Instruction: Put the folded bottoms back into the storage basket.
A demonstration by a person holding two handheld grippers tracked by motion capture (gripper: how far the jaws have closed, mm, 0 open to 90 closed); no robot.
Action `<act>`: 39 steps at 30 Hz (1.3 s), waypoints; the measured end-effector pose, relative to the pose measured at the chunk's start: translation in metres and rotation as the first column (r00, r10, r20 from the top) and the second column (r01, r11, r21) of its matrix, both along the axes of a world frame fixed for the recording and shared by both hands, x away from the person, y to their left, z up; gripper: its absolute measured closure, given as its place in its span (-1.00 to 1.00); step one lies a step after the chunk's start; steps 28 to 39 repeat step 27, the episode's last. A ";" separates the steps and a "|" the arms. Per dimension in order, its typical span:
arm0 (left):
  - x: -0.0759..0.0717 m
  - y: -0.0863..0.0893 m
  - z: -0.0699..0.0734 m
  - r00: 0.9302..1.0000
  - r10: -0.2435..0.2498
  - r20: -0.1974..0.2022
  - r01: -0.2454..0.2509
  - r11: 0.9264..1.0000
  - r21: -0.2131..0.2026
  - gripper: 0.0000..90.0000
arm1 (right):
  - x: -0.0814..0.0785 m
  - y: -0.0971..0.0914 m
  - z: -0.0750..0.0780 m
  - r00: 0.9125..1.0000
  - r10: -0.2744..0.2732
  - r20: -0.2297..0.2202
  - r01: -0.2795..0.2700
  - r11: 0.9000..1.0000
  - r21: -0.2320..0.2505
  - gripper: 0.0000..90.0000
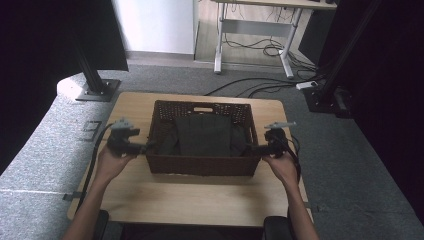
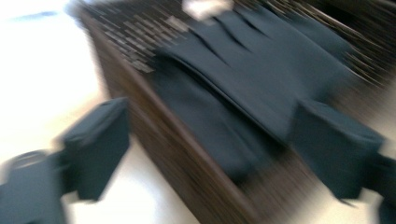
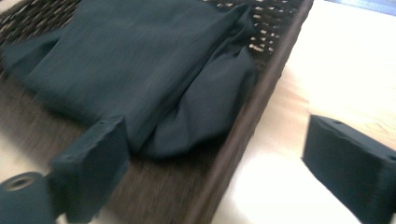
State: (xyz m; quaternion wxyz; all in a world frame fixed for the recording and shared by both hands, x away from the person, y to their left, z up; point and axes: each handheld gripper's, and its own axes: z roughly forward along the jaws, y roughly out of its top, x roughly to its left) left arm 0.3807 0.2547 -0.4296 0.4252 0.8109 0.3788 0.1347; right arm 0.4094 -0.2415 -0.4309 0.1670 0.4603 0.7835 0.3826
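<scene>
A dark brown woven basket (image 1: 200,164) stands in the middle of the wooden table (image 1: 190,197), with a folded dark cloth (image 1: 205,135) lying inside it. My left gripper (image 1: 147,146) is at the basket's left wall and my right gripper (image 1: 256,148) at its right wall. In the left gripper view, which is blurred, the left gripper (image 2: 215,154) stands open with the basket wall (image 2: 187,158) running between its jaws, apart from both. The right gripper (image 3: 219,168) is likewise open astride the basket wall (image 3: 252,116), the cloth (image 3: 140,60) just beyond one jaw.
A black stand's base (image 1: 97,90) sits on the carpet off the table's far left corner, and another stand (image 1: 325,95) is at the far right. A desk frame (image 1: 252,30) with loose cables stands behind. Bare tabletop lies in front of the basket.
</scene>
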 end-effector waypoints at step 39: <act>-0.029 0.016 -0.119 0.996 0.037 -0.078 -0.020 0.979 0.203 -0.97 | -0.062 -0.023 -0.127 0.997 -0.080 -0.010 0.079 0.992 -0.099 -1.00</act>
